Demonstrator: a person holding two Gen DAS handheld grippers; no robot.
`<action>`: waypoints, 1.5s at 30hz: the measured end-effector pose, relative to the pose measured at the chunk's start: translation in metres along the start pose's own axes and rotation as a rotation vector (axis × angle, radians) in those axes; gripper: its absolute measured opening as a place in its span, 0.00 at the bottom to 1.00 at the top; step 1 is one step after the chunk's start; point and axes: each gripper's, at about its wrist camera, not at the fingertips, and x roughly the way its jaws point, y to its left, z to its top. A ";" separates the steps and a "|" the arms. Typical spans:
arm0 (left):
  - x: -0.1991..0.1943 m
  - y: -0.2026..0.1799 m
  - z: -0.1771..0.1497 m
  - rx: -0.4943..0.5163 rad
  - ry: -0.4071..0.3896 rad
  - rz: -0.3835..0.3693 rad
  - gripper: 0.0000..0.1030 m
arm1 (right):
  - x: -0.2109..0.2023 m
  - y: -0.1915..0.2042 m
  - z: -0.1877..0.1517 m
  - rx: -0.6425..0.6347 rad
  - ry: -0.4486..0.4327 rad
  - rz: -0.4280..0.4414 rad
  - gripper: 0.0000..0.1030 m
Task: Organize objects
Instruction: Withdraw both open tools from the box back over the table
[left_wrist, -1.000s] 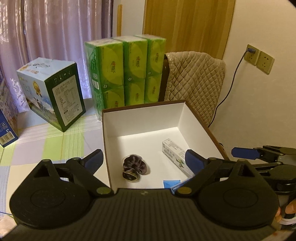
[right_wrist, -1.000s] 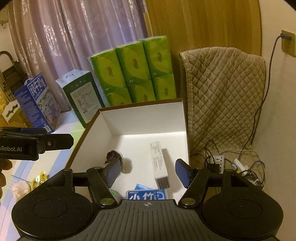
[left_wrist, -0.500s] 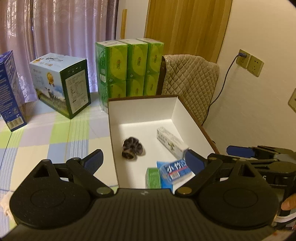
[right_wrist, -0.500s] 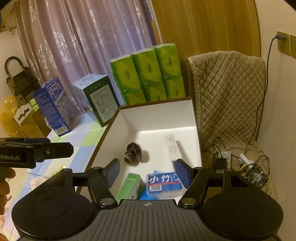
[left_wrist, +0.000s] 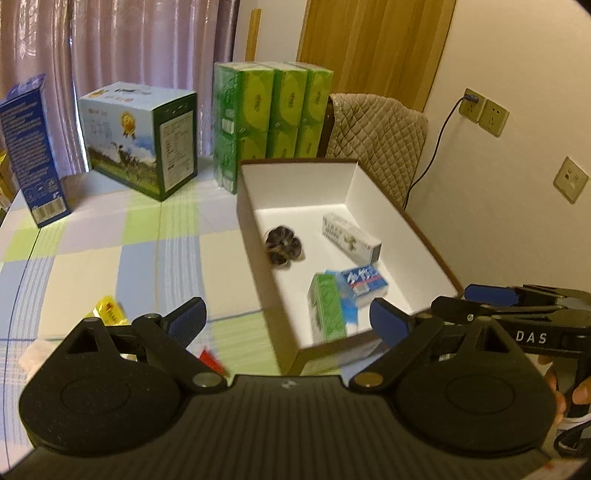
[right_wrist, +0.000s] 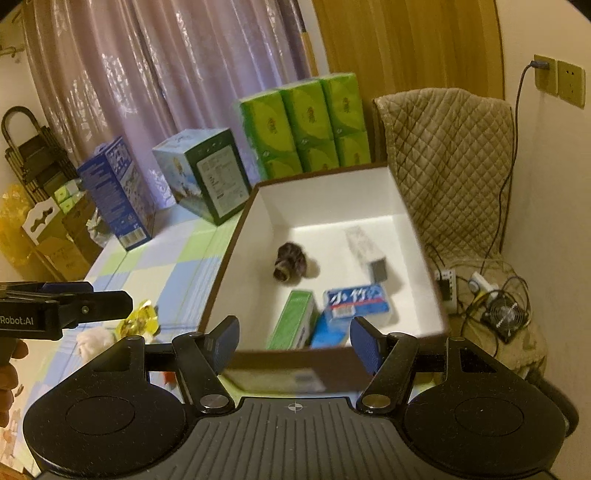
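Observation:
A brown box with a white inside (left_wrist: 369, 184) (right_wrist: 325, 192) lies on the checked tablecloth. In it are a dark scrunchie (left_wrist: 283, 245) (right_wrist: 290, 261), a white carton (left_wrist: 351, 238) (right_wrist: 365, 247), a blue tissue pack (left_wrist: 364, 282) (right_wrist: 356, 299) and a green carton (left_wrist: 327, 312) (right_wrist: 295, 323). My left gripper (left_wrist: 288, 321) is open and holds nothing, above the box's near left corner. My right gripper (right_wrist: 293, 341) is open too, over the box's near wall. A yellow packet (left_wrist: 109, 310) (right_wrist: 138, 321), a white wad (right_wrist: 94, 339) and a red scrap (left_wrist: 210, 360) lie on the cloth.
Green tissue packs (left_wrist: 273, 118) (right_wrist: 306, 125) stand behind the box, with a green-and-white carton (left_wrist: 142, 140) (right_wrist: 205, 173) and a blue carton (left_wrist: 31, 147) (right_wrist: 116, 188) to the left. A quilted chair (right_wrist: 447, 162), cables and a small fan (right_wrist: 504, 319) are on the right.
Both grippers have pulled back and up from the box, so more of the box and tablecloth shows. The yellow packet and white wad have come into view. Both stay open.

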 end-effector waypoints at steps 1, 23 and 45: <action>-0.003 0.007 -0.005 -0.004 0.005 -0.002 0.91 | 0.000 0.006 -0.004 0.000 0.007 -0.002 0.62; -0.043 0.151 -0.087 -0.106 0.138 0.092 0.91 | 0.071 0.146 -0.081 -0.027 0.216 0.056 0.62; -0.033 0.241 -0.100 -0.162 0.145 0.189 0.90 | 0.148 0.184 -0.085 0.042 0.218 -0.029 0.60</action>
